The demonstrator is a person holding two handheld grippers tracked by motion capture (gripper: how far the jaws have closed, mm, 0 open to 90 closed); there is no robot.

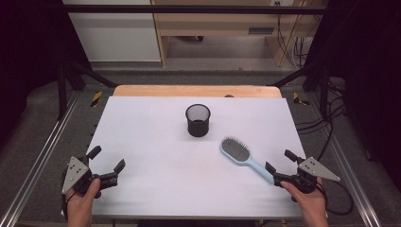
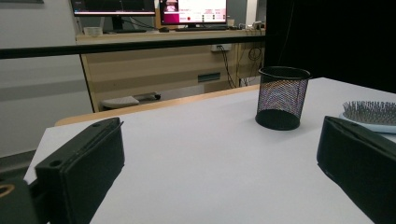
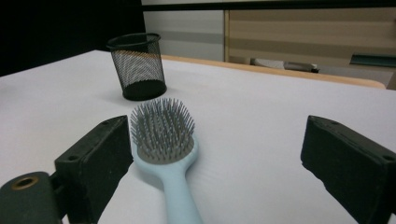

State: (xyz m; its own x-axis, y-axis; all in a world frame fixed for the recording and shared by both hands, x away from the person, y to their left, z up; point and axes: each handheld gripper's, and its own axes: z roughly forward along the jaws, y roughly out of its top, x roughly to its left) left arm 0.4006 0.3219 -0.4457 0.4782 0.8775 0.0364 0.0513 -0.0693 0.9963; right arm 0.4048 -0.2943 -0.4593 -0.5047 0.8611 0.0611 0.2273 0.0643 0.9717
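Right gripper [image 1: 279, 167] sits at the hairbrush [image 1: 241, 156] handle's end, jaws spread, gripping nothing. Left gripper [image 1: 108, 158], well left of the hairbrush, jaws spread. Mesh cup [image 1: 197, 120] stands upright just beyond the hairbrush.

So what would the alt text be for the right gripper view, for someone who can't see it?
A light-blue hairbrush lies bristles-up on a white table, its handle running between the open right gripper. An upright black mesh cup stands beyond it.

A white table [image 1: 142, 142] stands on grey floor [image 1: 38, 123] before a wooden desk [image 2: 154, 70] bearing monitors [image 2: 191, 10].
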